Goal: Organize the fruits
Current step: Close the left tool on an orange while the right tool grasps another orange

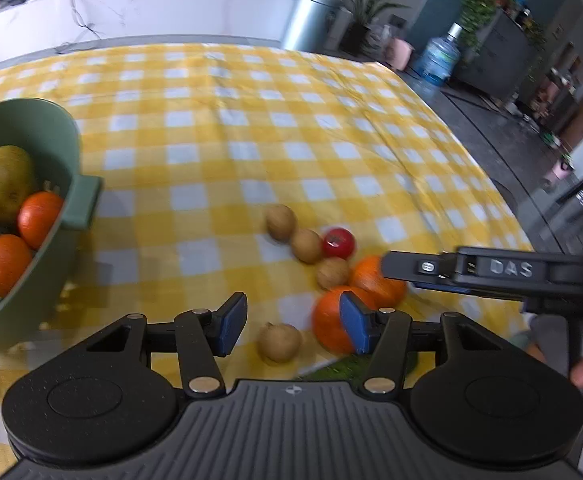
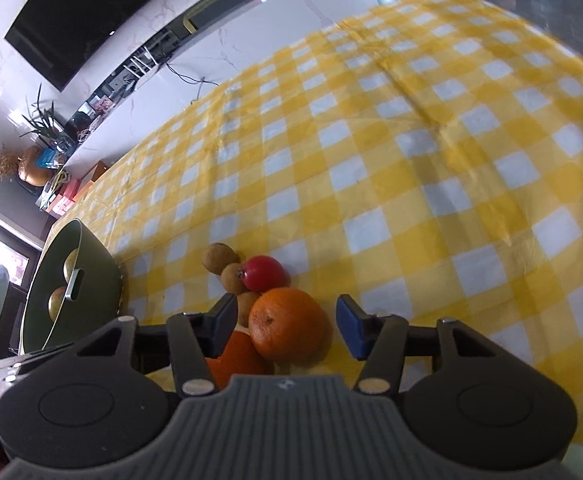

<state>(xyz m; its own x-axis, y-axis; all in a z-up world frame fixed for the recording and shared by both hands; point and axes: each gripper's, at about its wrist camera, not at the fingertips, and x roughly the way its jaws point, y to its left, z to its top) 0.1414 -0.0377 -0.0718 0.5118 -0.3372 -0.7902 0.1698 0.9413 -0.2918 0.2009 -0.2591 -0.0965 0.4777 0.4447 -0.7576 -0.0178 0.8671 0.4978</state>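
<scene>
Right wrist view puts the right gripper straight over 1 orange: the fruit sits between the 2 fingers, filling most of the gap. Its left side looks to be at or just off the dark finger, and a sliver of yellow cloth shows between its right side and the blue pad, so the fingers are apart and not yet clamped. No earlier picture is there to compare.

A 2nd orange lies nearer the camera, half hidden under the left finger, touching the 1st. Beyond them a red fruit and 3 small brown fruits crowd against the oranges, so closing further risks nudging the cluster.

From the left wrist view, the left gripper hangs open over the bench, its fingers apart and holding nothing; another brown fruit lies between them, and its blue right pad overlaps the nearer orange. The green bowl, already holding pears and oranges, stands toward the bench's left side, well apart from the loose fruit. Judging by this, the right hand is the better placed for the orange, which is round and needs no alignment.
</scene>
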